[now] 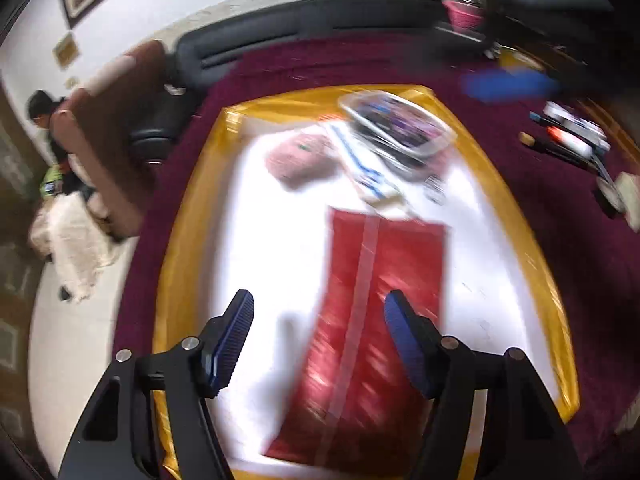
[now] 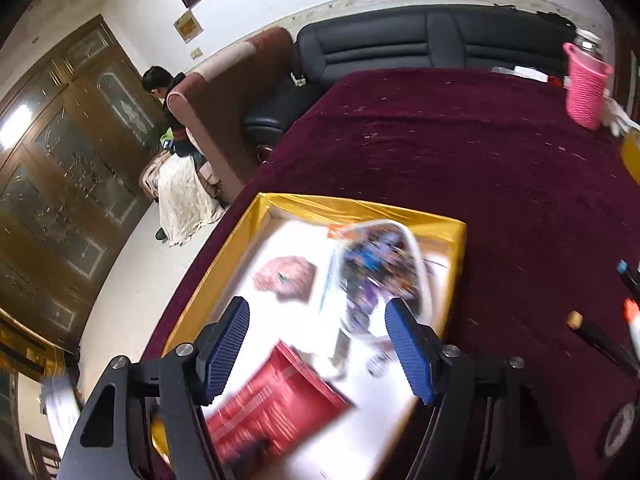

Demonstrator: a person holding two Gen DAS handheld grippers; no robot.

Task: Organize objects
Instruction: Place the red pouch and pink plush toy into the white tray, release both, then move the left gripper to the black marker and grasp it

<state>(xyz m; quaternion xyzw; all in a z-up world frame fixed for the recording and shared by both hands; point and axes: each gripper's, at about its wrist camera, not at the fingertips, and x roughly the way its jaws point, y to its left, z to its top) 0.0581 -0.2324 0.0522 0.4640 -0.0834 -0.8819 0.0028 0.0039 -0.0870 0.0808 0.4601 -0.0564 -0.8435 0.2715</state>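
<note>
We see the left gripper (image 1: 318, 312) above a shallow tray with shiny gold walls and a white floor (image 1: 188, 216), its two blue ribbed fingers (image 1: 236, 332) spread well apart with nothing pressed between them; a flat red foil packet with a pale stripe down its middle (image 1: 384, 276) lies on the tray floor below the gap, and we cannot tell whether either finger touches it. The right gripper (image 2: 318, 312) hangs over the same tray (image 2: 216, 276) with its two blue fingers (image 2: 408, 344) likewise wide apart and empty; the red packet (image 2: 280, 396) shows low between them. No earlier view is at hand, so we describe only how the fingers stand. In the tray we count one red packet, one pink speckled pouch (image 1: 298, 156) toward the far left, one clear plastic tub holding a jumble of purple and dark items (image 1: 400, 124) at the far end, and one white flat box with blue stripes (image 1: 360, 164) just beside the tub, partly under it. Motion blur smears all of these, so finer detail is lost. The tray rests on a counter covered in dark maroon cloth (image 2: 460, 152). One pink woven basket (image 2: 584, 84) stands at the counter's far right, well apart from the tray. Several pens and markers (image 1: 568, 136) lie on the cloth to the right; we cannot count them surely.
</note>
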